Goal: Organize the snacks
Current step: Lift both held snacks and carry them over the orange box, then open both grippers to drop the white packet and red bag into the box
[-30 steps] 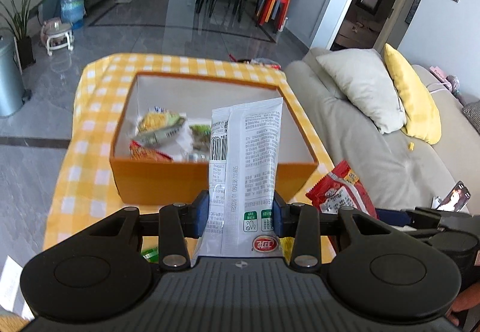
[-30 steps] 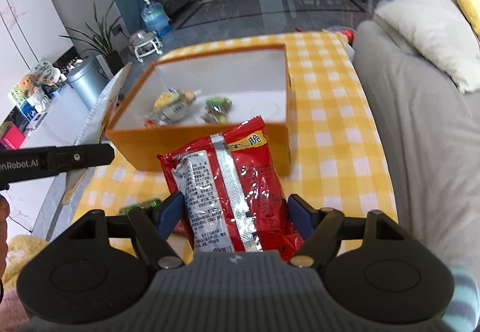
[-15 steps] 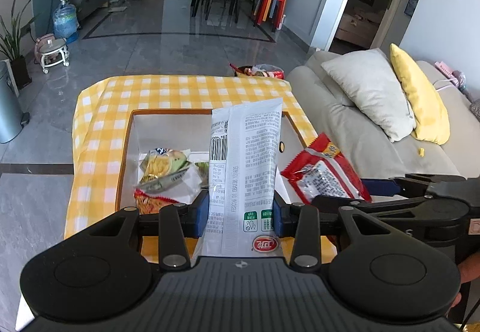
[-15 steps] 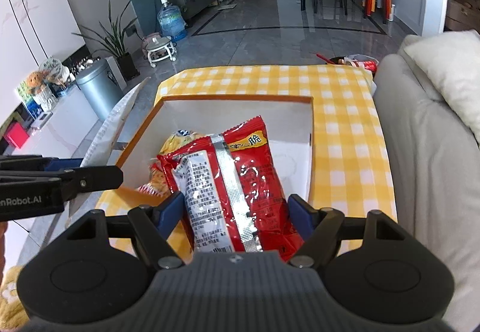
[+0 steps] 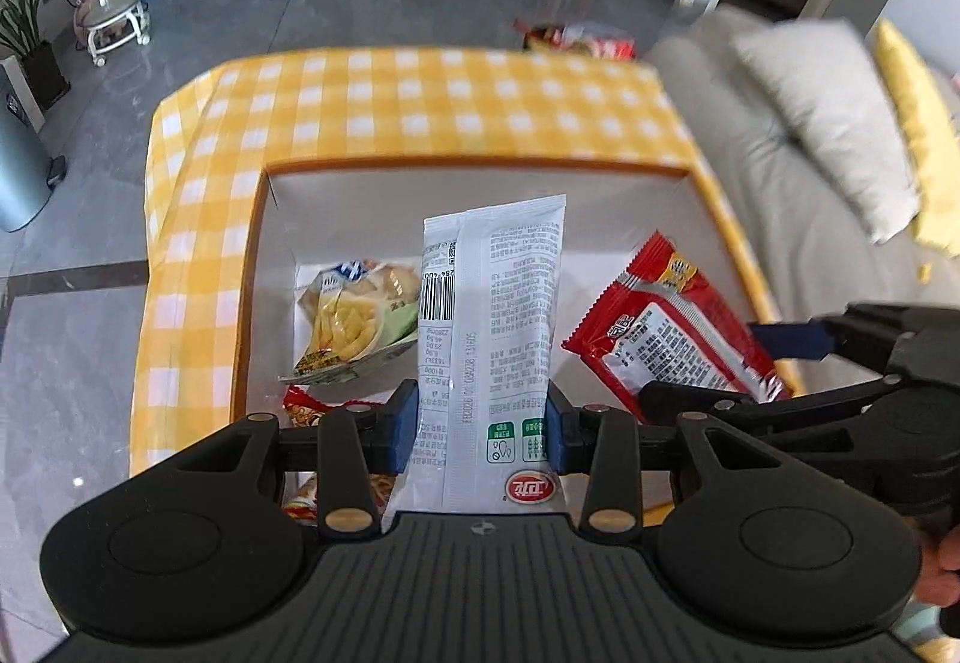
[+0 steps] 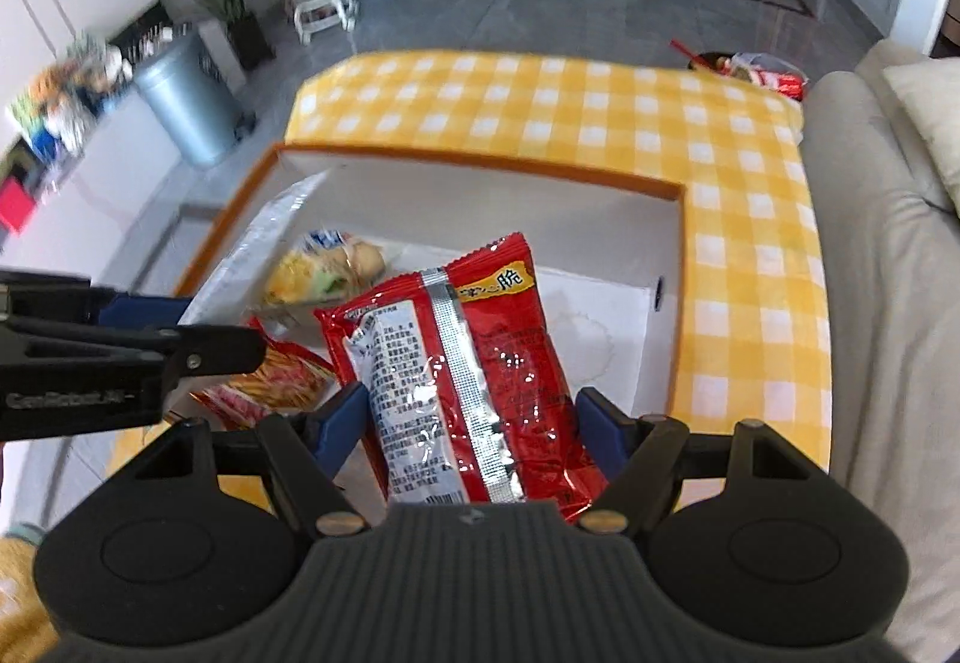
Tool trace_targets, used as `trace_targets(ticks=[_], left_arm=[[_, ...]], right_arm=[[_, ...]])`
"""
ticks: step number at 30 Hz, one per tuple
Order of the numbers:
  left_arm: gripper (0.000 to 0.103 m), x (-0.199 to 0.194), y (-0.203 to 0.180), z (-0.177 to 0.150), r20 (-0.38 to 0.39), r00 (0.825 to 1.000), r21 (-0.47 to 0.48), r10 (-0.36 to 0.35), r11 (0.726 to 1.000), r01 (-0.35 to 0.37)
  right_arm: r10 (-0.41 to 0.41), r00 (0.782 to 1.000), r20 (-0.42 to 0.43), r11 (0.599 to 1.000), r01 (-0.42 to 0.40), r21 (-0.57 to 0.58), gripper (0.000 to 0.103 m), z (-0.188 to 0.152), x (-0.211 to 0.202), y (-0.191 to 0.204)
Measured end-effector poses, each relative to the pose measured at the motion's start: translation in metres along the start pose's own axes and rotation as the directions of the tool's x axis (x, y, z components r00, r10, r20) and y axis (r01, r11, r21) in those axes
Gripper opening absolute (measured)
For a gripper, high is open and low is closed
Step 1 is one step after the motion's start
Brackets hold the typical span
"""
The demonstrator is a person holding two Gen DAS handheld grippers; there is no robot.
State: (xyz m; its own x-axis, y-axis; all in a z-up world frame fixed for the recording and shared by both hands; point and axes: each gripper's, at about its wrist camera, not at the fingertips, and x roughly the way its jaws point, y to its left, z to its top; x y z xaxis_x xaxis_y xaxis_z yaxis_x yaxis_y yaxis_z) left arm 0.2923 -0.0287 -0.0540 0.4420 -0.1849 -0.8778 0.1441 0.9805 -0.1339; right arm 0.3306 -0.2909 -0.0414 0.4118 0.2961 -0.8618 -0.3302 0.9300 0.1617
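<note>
Left gripper (image 5: 480, 426): we hold the white packet (image 5: 492, 315) by its lower end; both blue pads press on its sides, so the fingers are closed on it.
Right gripper (image 6: 471, 426): we hold the red packet (image 6: 456, 363) the same way, with the pads pressing its two long edges.
Where the packets are: both hang over the open orange box (image 5: 474, 165), the white one above the middle and the red one toward the right wall.
Box: it stands on the yellow checked tablecloth (image 5: 420, 99), near the front edge of the table; the far edge of the cloth is bare.
Already in the box: a yellow-green snack bag (image 5: 354, 321) lies by the left wall, and a small red-orange bag (image 6: 270, 381) lies at the front left corner.
How the packets handle: we judge them light, thin and soft; the foil looks slippery and crinkles easily, and the contents may break if we squeeze hard.
Where to take hold: across the narrow width near one sealed end, as now, so the packet stands stiff enough to guide.
Free space: the white floor at the right half of the box is bare, so we judge it the better spot for release.
</note>
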Motion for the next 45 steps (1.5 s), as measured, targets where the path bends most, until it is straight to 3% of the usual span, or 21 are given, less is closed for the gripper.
trace_targets(ticks=[8,14,21,29,34,45], left_arm=[[0.046,0.045,0.007,-0.004,-0.170,0.984,0.025,0.058,0.998,-0.054],[0.046,0.058,0.005,-0.002,-0.226,0.970,0.056,0.089,0.995,-0.079],[0.046,0.075,-0.003,0.000,-0.271,0.956,0.094,0.114,0.991,-0.092],[0.053,0.081,-0.009,-0.001,-0.285,0.947,0.126,0.148,0.985,-0.116],[0.067,0.079,-0.008,-0.001,-0.273,0.952,0.119,0.137,0.987,-0.108],[0.070,0.050,-0.009,0.000,-0.213,0.969,0.073,0.128,0.991,-0.115]], right_arm=[[-0.059,0.986,-0.155,0.996,0.049,-0.070,0.073,0.003,0.050,0.011],[-0.103,0.966,-0.238,0.992,0.082,-0.097,0.073,-0.002,0.075,0.009],[-0.198,0.946,-0.255,0.960,0.135,-0.244,0.068,-0.005,0.084,0.021],[-0.204,0.944,-0.260,0.954,0.133,-0.268,0.065,-0.004,0.082,0.022],[-0.209,0.946,-0.247,0.957,0.146,-0.252,0.067,-0.004,0.076,0.019],[-0.224,0.954,-0.198,0.951,0.169,-0.260,0.076,-0.005,0.055,0.023]])
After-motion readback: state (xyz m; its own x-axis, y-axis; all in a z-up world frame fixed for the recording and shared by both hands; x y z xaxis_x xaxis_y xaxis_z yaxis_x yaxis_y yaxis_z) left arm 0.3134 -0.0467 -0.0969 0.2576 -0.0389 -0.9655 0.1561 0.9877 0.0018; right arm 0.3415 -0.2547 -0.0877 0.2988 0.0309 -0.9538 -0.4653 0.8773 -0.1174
